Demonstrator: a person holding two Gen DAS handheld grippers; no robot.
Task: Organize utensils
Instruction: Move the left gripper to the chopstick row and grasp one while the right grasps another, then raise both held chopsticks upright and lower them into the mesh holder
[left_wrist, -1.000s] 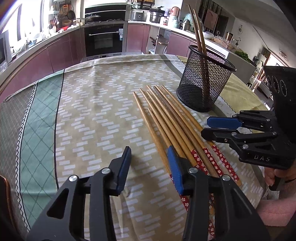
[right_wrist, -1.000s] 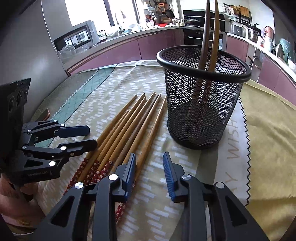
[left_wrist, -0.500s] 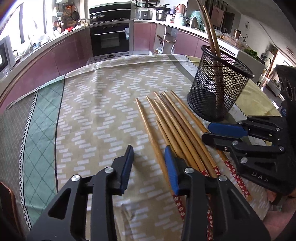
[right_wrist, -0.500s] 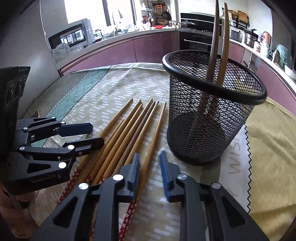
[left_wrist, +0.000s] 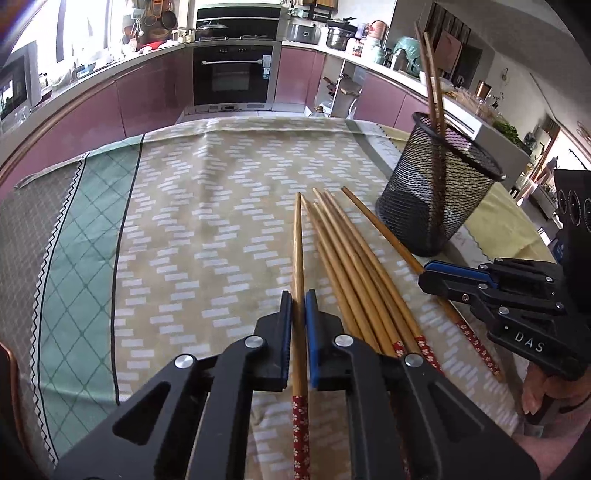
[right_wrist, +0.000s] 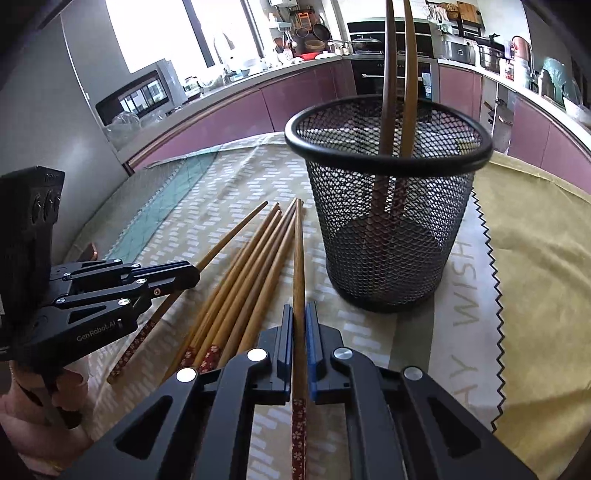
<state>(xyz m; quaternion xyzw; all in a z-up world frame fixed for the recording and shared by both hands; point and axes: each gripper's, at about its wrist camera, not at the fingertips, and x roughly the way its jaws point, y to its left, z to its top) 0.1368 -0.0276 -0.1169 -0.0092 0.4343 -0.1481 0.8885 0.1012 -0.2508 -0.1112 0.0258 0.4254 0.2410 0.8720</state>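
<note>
Several wooden chopsticks (left_wrist: 351, 266) with red flowered ends lie side by side on the tablecloth, left of a black mesh holder (left_wrist: 439, 206). Two chopsticks (right_wrist: 391, 74) stand upright in the holder (right_wrist: 388, 229). My left gripper (left_wrist: 298, 295) is shut on the leftmost chopstick (left_wrist: 297, 240), its pads pressing on the shaft just ahead of the red end. My right gripper (right_wrist: 299, 308) is shut on the rightmost chopstick (right_wrist: 297, 251), the one nearest the holder. Each gripper shows in the other's view: the right gripper (left_wrist: 424, 273) and the left gripper (right_wrist: 195, 274). The remaining chopsticks (right_wrist: 243, 280) lie between them.
A patterned beige and green tablecloth (left_wrist: 203, 221) covers the table, with a yellow cloth (right_wrist: 535, 258) to the right of the holder. Kitchen cabinets and an oven (left_wrist: 232, 77) run behind the table's far edge. A person's hand (left_wrist: 535, 395) holds the right gripper's handle.
Both grippers' jaws have closed, the left on the leftmost chopstick and the right on the rightmost. Each gripper slid slightly sideways so that its chopstick came between its pads.
</note>
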